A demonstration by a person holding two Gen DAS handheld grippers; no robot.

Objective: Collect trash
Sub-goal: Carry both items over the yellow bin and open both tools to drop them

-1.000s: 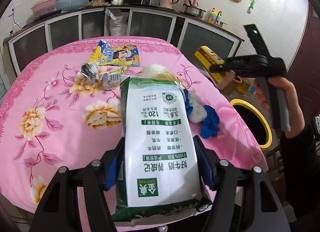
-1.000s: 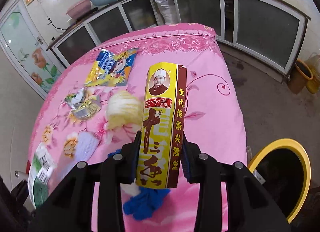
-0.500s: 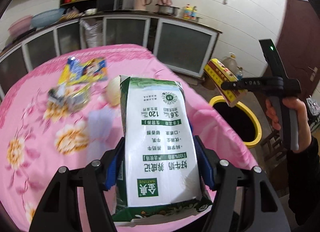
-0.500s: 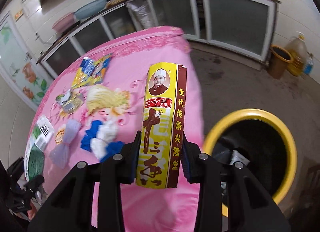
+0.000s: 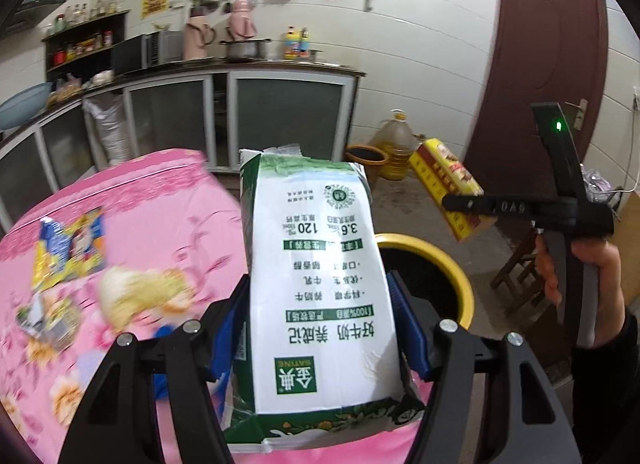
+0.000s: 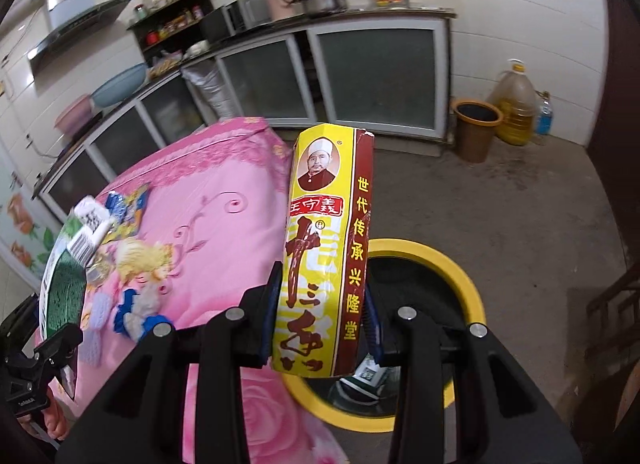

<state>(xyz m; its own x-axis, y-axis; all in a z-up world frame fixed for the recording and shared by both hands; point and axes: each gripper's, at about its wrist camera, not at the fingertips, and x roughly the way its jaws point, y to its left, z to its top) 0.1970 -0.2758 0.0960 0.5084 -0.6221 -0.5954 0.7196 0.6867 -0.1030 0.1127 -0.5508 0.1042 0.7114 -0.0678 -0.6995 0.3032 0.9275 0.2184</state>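
**Two grippers, each clamped on a piece of trash beside the yellow-rimmed bin**

In the left wrist view we see the left gripper [image 5: 320, 324] at the bottom centre of the frame, its jaws spread wide and pressed against both sides of a green-and-white milk carton [image 5: 316, 288]. The blue pads [image 5: 408, 328] touch the carton's flanks; the carton stands up the middle of the frame with its torn top uppermost and its print upside down to us. Behind the carton's right edge we find the yellow-rimmed bin [image 5: 460, 280] on the floor. At the left of the frame lies the pink floral tablecloth [image 5: 160, 216], bearing a blurred snack wrapper [image 5: 72, 248].

At the right of the same view we see the right gripper [image 5: 468, 202], held in the person's hand [image 5: 592, 268], closed on a yellow spice box [image 5: 444, 176] that hangs above and to the right of the bin.

In the right wrist view the right gripper [image 6: 322, 318] has its jaws set narrowly, pinching the spice box [image 6: 328, 248] by its lower half. The box stands upright at centre frame, and the bin [image 6: 468, 284] opens directly behind and below it, beside the tablecloth [image 6: 224, 216] edge. At the far left edge we see the carton [image 6: 64, 284] in the left gripper [image 6: 52, 304].
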